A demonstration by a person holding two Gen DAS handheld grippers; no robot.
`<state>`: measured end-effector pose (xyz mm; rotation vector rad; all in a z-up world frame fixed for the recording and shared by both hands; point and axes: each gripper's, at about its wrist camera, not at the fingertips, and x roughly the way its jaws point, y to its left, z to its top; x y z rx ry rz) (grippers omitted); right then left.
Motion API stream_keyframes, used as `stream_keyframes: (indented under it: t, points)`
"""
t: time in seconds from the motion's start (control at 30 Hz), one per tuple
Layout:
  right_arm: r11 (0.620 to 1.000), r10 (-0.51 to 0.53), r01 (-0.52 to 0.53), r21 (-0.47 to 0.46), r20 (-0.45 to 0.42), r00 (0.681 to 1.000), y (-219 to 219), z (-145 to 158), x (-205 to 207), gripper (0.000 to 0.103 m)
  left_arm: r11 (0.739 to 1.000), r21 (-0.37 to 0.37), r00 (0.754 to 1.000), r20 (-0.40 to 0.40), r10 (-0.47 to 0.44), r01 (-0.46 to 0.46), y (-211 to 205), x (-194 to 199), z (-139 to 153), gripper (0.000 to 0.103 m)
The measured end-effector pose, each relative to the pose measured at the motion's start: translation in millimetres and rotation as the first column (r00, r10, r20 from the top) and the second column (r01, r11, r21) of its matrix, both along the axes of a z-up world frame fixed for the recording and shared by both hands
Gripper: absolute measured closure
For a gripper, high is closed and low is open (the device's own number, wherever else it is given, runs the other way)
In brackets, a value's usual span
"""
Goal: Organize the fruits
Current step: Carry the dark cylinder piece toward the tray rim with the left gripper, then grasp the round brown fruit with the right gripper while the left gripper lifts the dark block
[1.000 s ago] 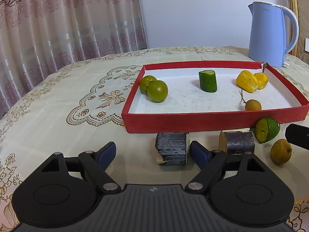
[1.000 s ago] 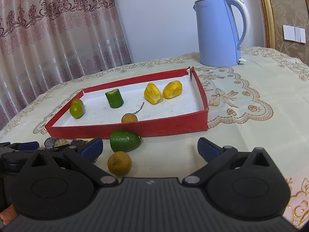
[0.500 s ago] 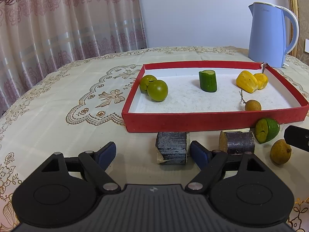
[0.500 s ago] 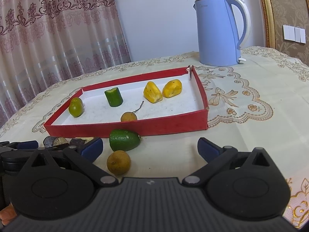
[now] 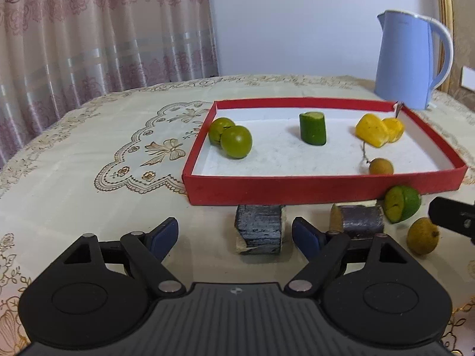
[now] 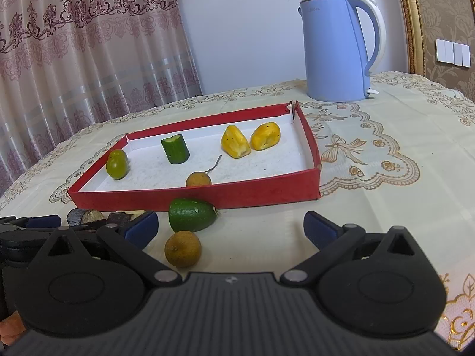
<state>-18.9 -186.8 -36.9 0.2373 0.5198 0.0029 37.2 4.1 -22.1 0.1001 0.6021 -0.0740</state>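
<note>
Facing a red tray (image 5: 311, 188) on a table, we hold both tongs released. Our left gripper (image 5: 234, 233) hangs just short of a dark cane chunk (image 5: 259, 227) lying near the tray's front wall, with a second chunk (image 5: 360, 221) to its right. Our right gripper (image 6: 230, 227) hovers over a brown longan (image 6: 182, 248) and a cut lime (image 6: 191, 214), also outside the tray. Inside sit green fruits (image 5: 236, 141), a cucumber piece (image 5: 312, 128), yellow pieces (image 5: 372, 130) and another longan (image 5: 381, 166). We judge the round longan may roll off if pinched off-centre, and the grippers, close together, may bump.
</note>
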Motion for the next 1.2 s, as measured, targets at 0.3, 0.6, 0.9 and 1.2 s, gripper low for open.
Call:
stream_keyframes:
  t: [0.3, 0.6, 0.9, 1.2]
  points:
    - [1.0, 0.0, 0.0, 0.007, -0.002, 1.0, 0.0, -0.2, 0.2, 0.0, 0.997, -0.065, 0.998, -0.025, -0.053, 0.051, 5.1, 2.5, -1.5, 0.049]
    - [1.0, -0.01, 0.01, 0.029, 0.0, 1.0, -4.5, -0.9, -0.6, 0.0, 0.99, -0.119, 0.997, -0.019, -0.081, 0.078, 10.6, 0.3, -0.9, 0.071]
    - [0.999, 0.015, -0.013, -0.05, 0.045, 0.999, 8.4, 5.1, -8.2, 0.0, 0.982, -0.173, 0.997, -0.01, -0.074, 0.071, 17.3, -0.5, 0.2, 0.071]
    - [0.957, 0.146, -0.151, -0.247, -0.038, 0.988, 45.4, 8.2, -2.6, 0.018, 0.987, -0.152, 0.998, 0.025, -0.052, 0.055, 16.1, -4.4, 2.5, 0.071]
